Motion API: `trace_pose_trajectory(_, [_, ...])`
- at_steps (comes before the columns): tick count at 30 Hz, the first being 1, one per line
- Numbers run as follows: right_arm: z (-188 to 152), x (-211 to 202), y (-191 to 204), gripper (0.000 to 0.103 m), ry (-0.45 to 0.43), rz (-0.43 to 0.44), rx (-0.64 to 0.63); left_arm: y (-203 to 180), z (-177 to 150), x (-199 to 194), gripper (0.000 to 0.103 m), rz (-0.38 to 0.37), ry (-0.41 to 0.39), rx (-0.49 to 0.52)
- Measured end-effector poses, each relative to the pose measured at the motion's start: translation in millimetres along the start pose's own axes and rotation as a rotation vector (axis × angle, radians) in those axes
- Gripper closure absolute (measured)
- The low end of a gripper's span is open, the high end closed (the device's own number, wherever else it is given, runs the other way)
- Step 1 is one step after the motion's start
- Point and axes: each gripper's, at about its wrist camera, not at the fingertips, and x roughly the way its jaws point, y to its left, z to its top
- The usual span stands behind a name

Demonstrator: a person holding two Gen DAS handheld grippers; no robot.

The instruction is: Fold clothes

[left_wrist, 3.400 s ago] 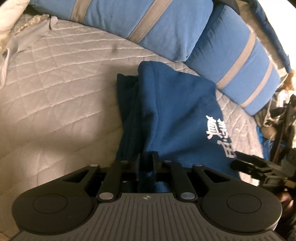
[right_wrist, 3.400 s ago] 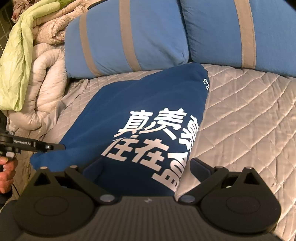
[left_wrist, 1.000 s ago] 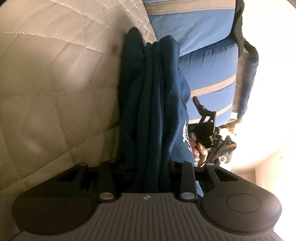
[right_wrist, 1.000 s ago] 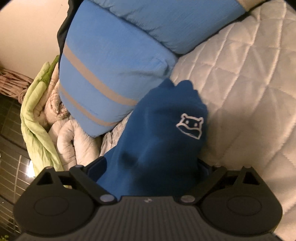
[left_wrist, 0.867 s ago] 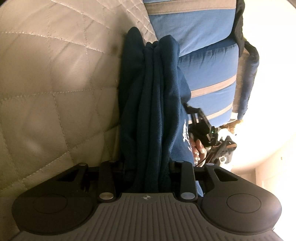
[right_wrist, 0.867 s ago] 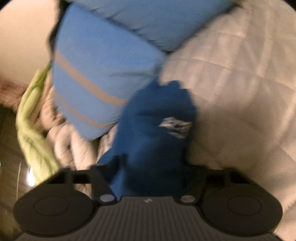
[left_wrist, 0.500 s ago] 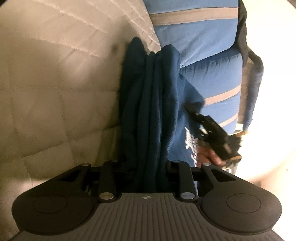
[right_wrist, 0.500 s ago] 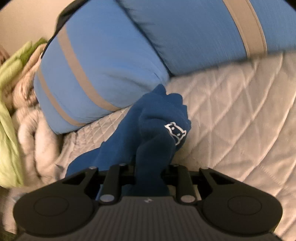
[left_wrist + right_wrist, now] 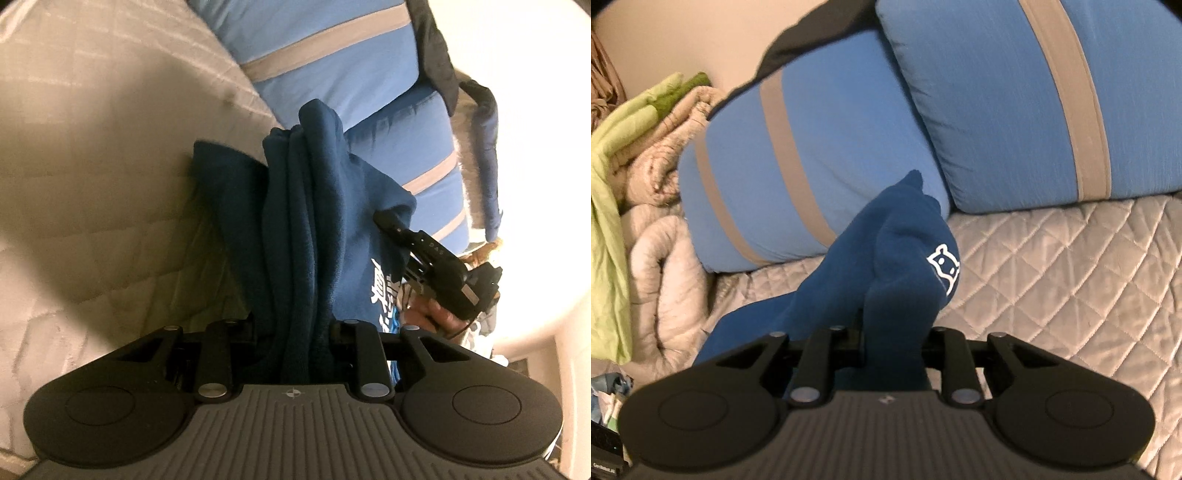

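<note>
Lifted off the quilt (image 9: 1071, 280) since a few seconds ago, the navy shirt (image 9: 306, 229) now hangs bunched mid-frame, both the left gripper (image 9: 293, 332) and right gripper (image 9: 892, 339) clamped on it, ready for another fold.

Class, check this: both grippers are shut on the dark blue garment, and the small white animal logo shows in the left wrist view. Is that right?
Not quite. Both grippers, left and right, are shut on the dark blue garment, but the animal logo shows in the right wrist view.
</note>
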Motion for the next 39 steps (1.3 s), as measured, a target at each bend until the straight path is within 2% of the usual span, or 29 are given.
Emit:
trace_pose_trajectory(7, [23,-8,36,0.082,-0.035,0.053,0.015,-23,22,-43,0.076,0.027,-0.092,0.05])
trace_pose_trajectory(13, [66,4,107,0.082,-0.086,0.13,-0.071,-41,43,-81,0.075,0.056,-0.178,0.092])
trace_pose_trajectory(14, [73,10,120,0.081,-0.096,0.144,-0.101,-41,51,-87,0.073,0.092,-0.209,0.106])
trace_pose_trajectory(16, [87,30,143,0.079,-0.113,0.155,-0.138,-38,66,-91,0.062,0.214,-0.277,0.157])
trace_pose_trajectory(17, [95,46,151,0.067,-0.119,0.149,-0.138,-36,73,-94,0.046,0.275,-0.311,0.183])
trace_pose_trajectory(18, [102,61,159,0.041,-0.126,0.144,-0.139,-34,81,-96,0.031,0.336,-0.345,0.209])
trace_pose_trajectory(19, [104,76,166,0.028,-0.124,0.075,-0.148,-31,86,-97,0.029,0.408,-0.375,0.221])
trace_pose_trajectory(20, [105,90,172,0.007,-0.12,-0.006,-0.158,-26,89,-97,0.029,0.494,-0.401,0.216])
trace_pose_trajectory(21, [102,96,175,0.003,-0.12,-0.039,-0.183,-23,89,-97,0.029,0.55,-0.415,0.222])
trace_pose_trajectory(22, [98,101,178,0.003,-0.12,-0.063,-0.211,-21,84,-96,0.029,0.565,-0.416,0.243])
trace_pose_trajectory(23, [91,102,178,0.0,-0.117,-0.065,-0.233,-20,79,-94,0.029,0.58,-0.417,0.264])
trace_pose_trajectory(26, [65,99,172,0.0,-0.084,-0.047,-0.339,-17,64,-91,0.029,0.62,-0.416,0.326])
trace_pose_trajectory(30, [34,89,148,0.0,-0.029,-0.087,-0.446,-25,36,-86,0.029,0.635,-0.385,0.398])
trace_pose_trajectory(35, [4,62,119,0.0,-0.003,-0.145,-0.538,-49,10,-71,0.029,0.674,-0.337,0.523])
trace_pose_trajectory(39, [-18,26,100,0.0,0.001,-0.194,-0.635,-57,-2,-71,0.029,0.679,-0.341,0.554])
